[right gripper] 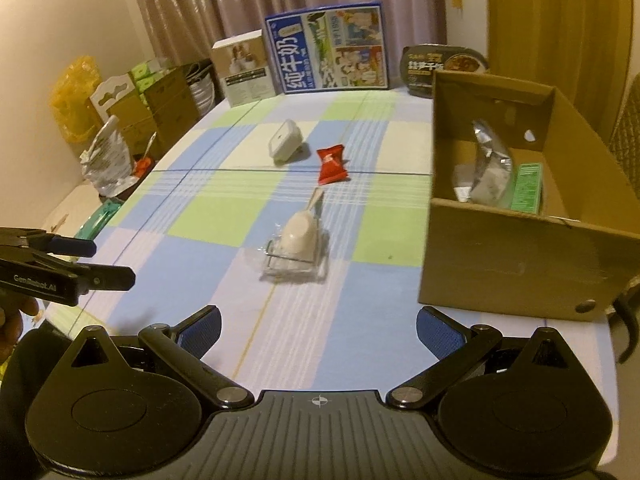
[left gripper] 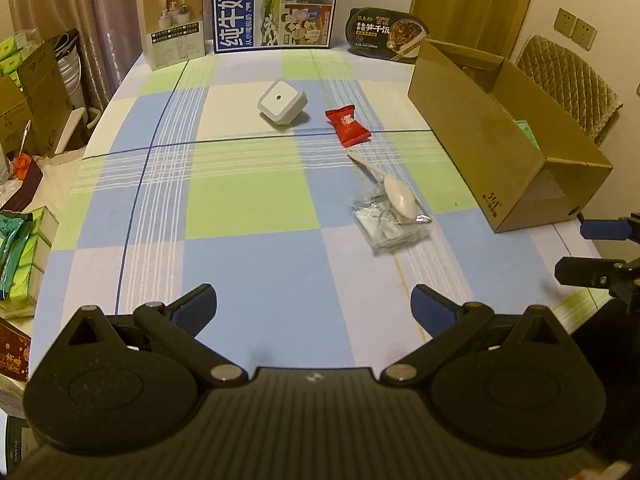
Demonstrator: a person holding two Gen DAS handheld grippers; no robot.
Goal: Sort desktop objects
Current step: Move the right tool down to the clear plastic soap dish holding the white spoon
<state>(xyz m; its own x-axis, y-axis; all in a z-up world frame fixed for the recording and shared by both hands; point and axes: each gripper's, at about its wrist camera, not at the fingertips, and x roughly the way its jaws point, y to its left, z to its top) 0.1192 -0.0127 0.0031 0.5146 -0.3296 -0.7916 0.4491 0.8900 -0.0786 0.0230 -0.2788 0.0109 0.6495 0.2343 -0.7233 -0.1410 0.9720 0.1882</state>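
Note:
On the checked tablecloth lie a white square plug-like device (left gripper: 282,102) (right gripper: 285,141), a red snack packet (left gripper: 347,125) (right gripper: 331,164) and a white plastic spoon in a clear wrapper (left gripper: 394,208) (right gripper: 297,246). An open cardboard box (left gripper: 504,128) (right gripper: 516,240) stands at the right; it holds a silver foil bag (right gripper: 490,168) and a green packet (right gripper: 526,186). My left gripper (left gripper: 314,308) (right gripper: 110,262) is open and empty above the near table edge. My right gripper (right gripper: 318,330) (left gripper: 576,250) is open and empty, near the box's front corner.
At the table's back stand a blue milk carton box (left gripper: 276,6), a beige product box (left gripper: 172,24) and a black instant-meal bowl (left gripper: 386,34). Cardboard boxes and bags (right gripper: 132,120) crowd the left side off the table. A padded chair (left gripper: 568,84) stands behind the box.

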